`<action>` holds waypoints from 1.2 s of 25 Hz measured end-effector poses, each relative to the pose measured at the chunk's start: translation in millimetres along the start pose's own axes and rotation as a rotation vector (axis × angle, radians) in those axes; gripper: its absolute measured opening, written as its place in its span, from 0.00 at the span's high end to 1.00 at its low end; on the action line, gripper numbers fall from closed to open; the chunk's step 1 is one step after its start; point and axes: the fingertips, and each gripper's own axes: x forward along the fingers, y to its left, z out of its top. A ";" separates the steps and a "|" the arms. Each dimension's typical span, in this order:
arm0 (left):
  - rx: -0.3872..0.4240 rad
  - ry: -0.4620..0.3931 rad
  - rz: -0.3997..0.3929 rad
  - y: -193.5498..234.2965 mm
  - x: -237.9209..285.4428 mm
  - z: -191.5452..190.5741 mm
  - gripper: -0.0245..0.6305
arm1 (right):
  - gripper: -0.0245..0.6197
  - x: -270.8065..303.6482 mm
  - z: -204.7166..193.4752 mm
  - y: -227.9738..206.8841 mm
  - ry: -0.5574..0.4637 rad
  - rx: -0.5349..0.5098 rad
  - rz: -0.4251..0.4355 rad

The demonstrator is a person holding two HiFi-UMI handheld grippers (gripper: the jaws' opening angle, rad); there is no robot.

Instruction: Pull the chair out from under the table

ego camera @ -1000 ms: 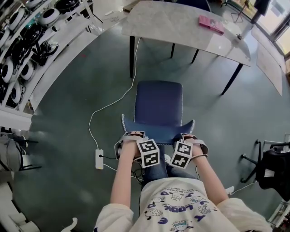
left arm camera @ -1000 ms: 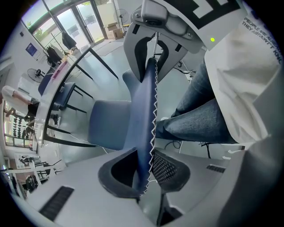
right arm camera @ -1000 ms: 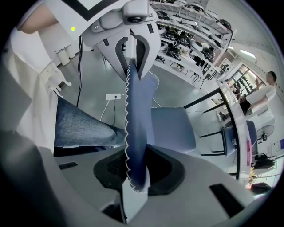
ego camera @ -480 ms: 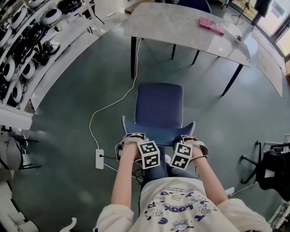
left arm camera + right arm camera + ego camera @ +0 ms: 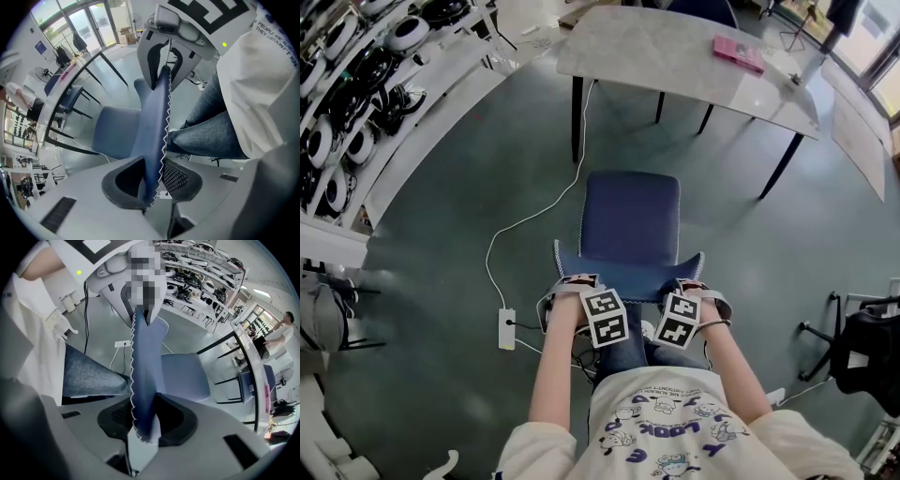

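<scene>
the chair (image 5: 630, 220) stands well clear of the far table (image 5: 675, 56), so the pull looks done, and the left gripper (image 5: 154, 180) and right gripper (image 5: 145, 420) are opening, the backrest (image 5: 626, 267) loose between their jaws.

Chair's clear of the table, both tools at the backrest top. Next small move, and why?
Probably finish opening and lift both tools straight up. The chair already stands clear of the table; the left tool and right tool are opening, with the backrest edge between their jaws.
</scene>
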 end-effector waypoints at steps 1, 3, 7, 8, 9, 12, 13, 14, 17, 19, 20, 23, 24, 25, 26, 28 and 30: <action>-0.022 -0.016 0.001 0.9 -0.5 -0.6 0.77 | 0.78 0.1 0.6 -0.3 -0.006 0.007 0.002; -0.064 -0.046 0.011 1.8 -1.0 -1.1 0.77 | 0.77 0.5 0.9 -0.7 -0.024 0.026 0.007; -0.125 -0.094 0.037 1.8 -1.9 -1.2 0.75 | 0.72 -1.4 2.6 -0.5 -0.071 0.083 0.027; -0.135 -0.102 0.041 1.5 -2.4 -0.8 0.74 | 0.70 -2.8 3.3 -0.5 -0.085 0.095 0.032; -0.143 -0.109 0.042 1.1 -3.3 -0.3 0.74 | 0.68 -5.0 3.9 -0.9 -0.100 0.106 0.035; -0.157 -0.125 0.038 -0.8 -9.7 3.5 0.72 | 0.62 -15.3 3.1 -3.2 -0.131 0.130 0.043; -0.161 -0.135 0.032 -1.7 -13.8 5.4 0.72 | 0.60 -19.9 3.2 -4.0 -0.142 0.137 0.048; -0.168 -0.150 0.021 -2.7 -18.9 7.5 0.72 | 0.59 -25.2 4.2 -5.0 -0.157 0.146 0.053; -0.208 -0.219 -0.021 -6.0 -37.9 14.4 0.71 | 0.58 -43.2 11.5 -10.7 -0.221 0.184 0.066; -0.232 -0.256 -0.024 -4.6 -49.5 17.2 0.71 | 0.58 -57.1 18.3 -19.9 -0.284 0.212 0.052; -0.243 -0.269 -0.019 -2.6 -54.9 18.0 0.71 | 0.60 -65.8 22.2 -26.1 -0.323 0.233 0.042; -0.291 -0.310 0.012 9.4 -72.7 20.0 0.74 | 0.62 -97.0 34.7 -49.8 -0.449 0.310 -0.009; -0.314 -0.331 0.032 16.0 -79.7 20.7 0.78 | 0.63 -107.0 38.2 -60.0 -0.489 0.326 -0.042; -0.342 -0.358 0.055 23.6 -87.4 21.7 0.83 | 0.64 -116.6 41.1 -70.6 -0.526 0.339 -0.081; -0.371 -0.387 0.078 31.4 -95.8 23.2 0.85 | 0.65 -126.9 43.7 -80.7 -0.560 0.353 -0.120; -0.419 -0.443 0.122 45.9 -113.8 26.9 0.89 | 0.68 -149.9 49.2 -98.8 -0.626 0.395 -0.199; -0.452 -0.487 0.173 59.1 -131.5 30.7 0.90 | 0.73 -173.2 52.8 -116.7 -0.701 0.445 -0.293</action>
